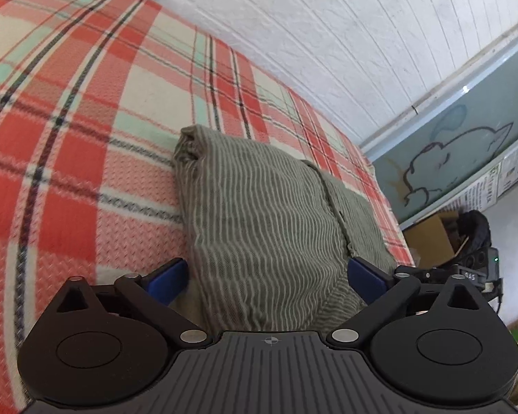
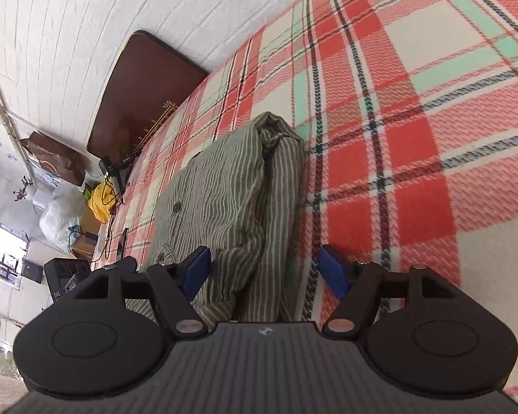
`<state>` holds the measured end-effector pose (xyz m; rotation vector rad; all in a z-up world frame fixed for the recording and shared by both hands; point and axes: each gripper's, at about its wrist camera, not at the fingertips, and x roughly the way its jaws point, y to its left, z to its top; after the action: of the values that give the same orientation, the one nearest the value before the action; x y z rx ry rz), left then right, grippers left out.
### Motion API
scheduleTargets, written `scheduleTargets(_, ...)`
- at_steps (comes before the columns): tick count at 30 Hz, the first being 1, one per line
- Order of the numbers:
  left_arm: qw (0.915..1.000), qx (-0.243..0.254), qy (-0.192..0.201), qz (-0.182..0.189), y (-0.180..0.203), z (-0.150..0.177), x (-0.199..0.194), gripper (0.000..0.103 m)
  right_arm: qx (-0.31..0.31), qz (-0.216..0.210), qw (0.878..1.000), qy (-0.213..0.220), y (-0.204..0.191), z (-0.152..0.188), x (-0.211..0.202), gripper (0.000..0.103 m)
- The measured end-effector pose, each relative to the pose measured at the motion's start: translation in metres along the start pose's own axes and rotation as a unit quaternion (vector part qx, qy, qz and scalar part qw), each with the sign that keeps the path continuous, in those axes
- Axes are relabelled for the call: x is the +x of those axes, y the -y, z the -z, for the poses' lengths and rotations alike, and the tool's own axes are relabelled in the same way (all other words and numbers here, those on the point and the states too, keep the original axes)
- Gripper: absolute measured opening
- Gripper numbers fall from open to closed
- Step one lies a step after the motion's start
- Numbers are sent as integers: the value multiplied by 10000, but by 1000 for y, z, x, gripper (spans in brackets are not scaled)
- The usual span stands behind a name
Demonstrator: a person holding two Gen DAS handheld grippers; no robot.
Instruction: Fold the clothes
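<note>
White painted brick wall (image 1: 328, 34) rises behind a bed covered by a red, cream and mint plaid woven blanket (image 1: 69, 138), and on that blanket lies the olive-green, white-striped button shirt (image 1: 259, 214), folded into a long narrow bundle.

Seen from the left wrist, everything is placed from the shirt: blanket lies open to its left, and far to its right, off the bed's edge, stand a pale blue panel with a line drawing (image 1: 459, 158), a brown cardboard box (image 1: 431, 238) and a dark bundled object beside it. Nothing lies on top of the shirt.

From the right wrist, left of the shirt sit a dark brown wooden headboard (image 2: 138, 93), a yellow bag (image 2: 98, 203), a clear plastic bag (image 2: 57, 220) and black cables trailing by the bed's edge; what these bags hold cannot be told. Right of the shirt is only blanket.

Left gripper (image 1: 266, 276) has its blue-padded fingers (image 1: 165, 281) spread wide, straddling the shirt's near end without pinching it. Right gripper (image 2: 266, 270) also has its fingers (image 2: 198, 272) spread; the left pad sits on the cloth, the right one over the blanket just beside it, holding nothing.
</note>
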<state>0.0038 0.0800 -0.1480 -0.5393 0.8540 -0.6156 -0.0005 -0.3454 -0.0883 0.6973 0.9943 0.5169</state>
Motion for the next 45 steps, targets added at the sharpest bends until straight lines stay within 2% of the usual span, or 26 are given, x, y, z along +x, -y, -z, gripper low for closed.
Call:
scheduleTargets(2, 9997, 197, -13, -117, 7, 3, 4, 75, -15, -65, 10000, -60, -2, 1, 5, 58)
scheduleTargets(3, 9995, 284, -16, -163, 10, 4, 5, 67, 21, -141, 9998, -128, -2, 2, 9, 35)
scheduleTargets(5, 9994, 331, 20, -112, 13, 5, 4, 53, 112, -279, 9993, -218, -2, 6, 16, 30)
scheduleTargets(7, 9995, 290, 111, -41, 13, 1, 2, 44, -46, -325, 9994, -85, -7, 6, 18, 24)
scheduleTargets(8, 9994, 292, 159, -1, 13, -3, 1, 43, -149, -378, 9992, 21, -11, 5, 17, 24)
scheduleTargets(10, 9991, 336, 252, 60, 16, -13, 0, 49, -311, -584, 9974, 277, -20, -2, 13, 23)
scheduleTargets(14, 9952, 772, 597, -32, 31, -38, 0, 48, -756, -760, 9919, 676, -38, -21, 9, 23)
scheduleTargets(16, 9934, 867, 746, -95, 31, -50, 3, 49, -860, -643, 9908, 829, -38, -29, 13, 23)
scheduleTargets(18, 9930, 937, 663, -267, 26, -53, 15, 48, -1065, -308, 9892, 961, -36, -32, 20, 23)
scheduleTargets(20, 9939, 926, 383, -460, 17, -49, 30, 51, -917, 47, 9931, 732, -25, -32, 35, 25)
scheduleTargets(21, 9942, 902, 215, -549, 12, -43, 37, 56, -788, 229, 9951, 554, -17, -31, 42, 29)
scheduleTargets(22, 9935, 944, 288, -559, 7, -36, 38, 57, -690, 324, 9958, 509, -11, -29, 47, 34)
scheduleTargets(23, 9932, 959, 357, -563, 3, -30, 38, 57, -583, 250, 9963, 582, -6, -28, 45, 34)
scheduleTargets(25, 9952, 700, 444, -515, 1, -30, 29, 69, -426, 164, 9962, 747, 0, -25, 39, 46)
scheduleTargets(27, 9944, 621, 576, -624, 3, -30, 14, 72, -580, 413, 9923, 1016, -9, -22, 26, 54)
scheduleTargets(30, 9800, 1373, 952, -1084, 25, -22, -16, 73, -1218, 819, 9788, 1430, -36, -8, 6, 55)
scheduleTargets(32, 9608, 2127, 1074, -1416, 48, -13, -31, 76, -1765, 1002, 9657, 1622, -60, 6, -2, 58)
scheduleTargets(33, 9538, 2428, 1061, -1414, 58, -8, -36, 78, -2042, 1032, 9590, 1671, -72, 12, -2, 60)
scheduleTargets(37, 9350, 3276, 760, -1125, 96, 13, -38, 85, -3040, 1111, 9313, 1671, -115, 42, 10, 61)
scheduleTargets(41, 9035, 3936, 669, -1558, 120, 31, -12, 82, -3920, 1384, 8953, 1603, -141, 68, 29, 61)
scheduleTargets(43, 8972, 4021, 587, -1727, 122, 33, 1, 81, -4125, 1584, 8835, 1556, -144, 75, 38, 61)
scheduleTargets(45, 9008, 3944, 585, -1722, 123, 33, 6, 80, -4203, 1727, 8775, 1531, -145, 78, 44, 59)
